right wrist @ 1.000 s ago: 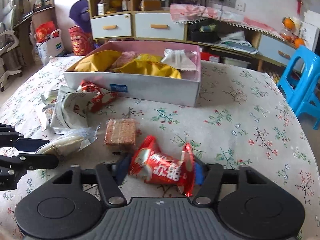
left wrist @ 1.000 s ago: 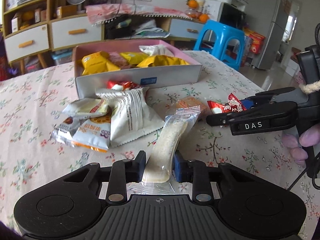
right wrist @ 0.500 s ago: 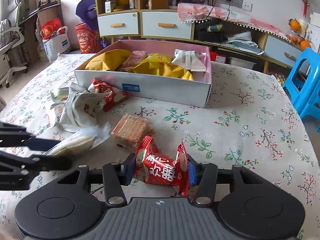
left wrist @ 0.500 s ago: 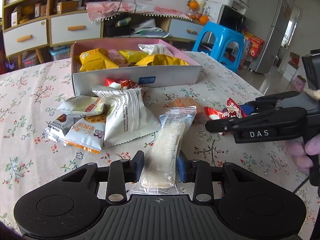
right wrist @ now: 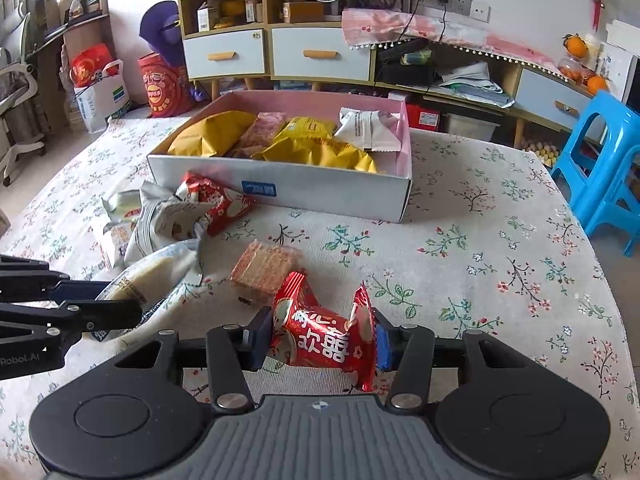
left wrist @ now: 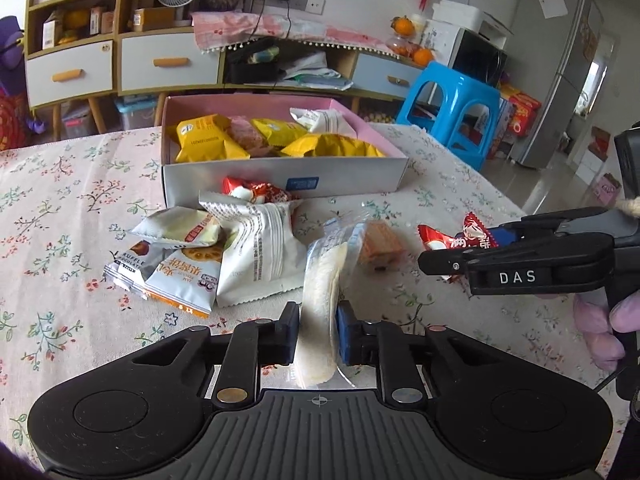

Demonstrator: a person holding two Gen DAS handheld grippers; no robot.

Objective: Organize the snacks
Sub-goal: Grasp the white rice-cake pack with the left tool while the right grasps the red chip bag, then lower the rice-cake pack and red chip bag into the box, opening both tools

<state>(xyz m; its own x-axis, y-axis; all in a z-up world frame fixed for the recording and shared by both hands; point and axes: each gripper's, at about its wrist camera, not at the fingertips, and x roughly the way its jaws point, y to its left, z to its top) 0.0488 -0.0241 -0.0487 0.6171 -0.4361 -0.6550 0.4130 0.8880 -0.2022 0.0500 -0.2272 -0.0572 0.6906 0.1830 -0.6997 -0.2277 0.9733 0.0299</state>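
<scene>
Left gripper (left wrist: 318,334) has just closed tight on a clear-wrapped pale bar (left wrist: 322,304), raised off the desk (left wrist: 60,216). Right gripper (right wrist: 322,338) clamps a red packet (right wrist: 320,332). Loose packets (left wrist: 224,248) and a wafer block (right wrist: 266,266) lie before the snack box (right wrist: 288,188)

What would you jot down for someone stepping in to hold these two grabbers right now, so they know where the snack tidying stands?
Left gripper: shut on the clear-wrapped pale cake bar, lifted at a tilt.
Right gripper: shut on the red candy packet.
Box: at the far side of the table, already holding yellow, pink and white packets.
Left on the tablecloth: a heap of white and silver packets, another red packet against the box, and a wrapped orange wafer.
Next, probably: drop both held snacks in the box, then gather the rest.
</scene>
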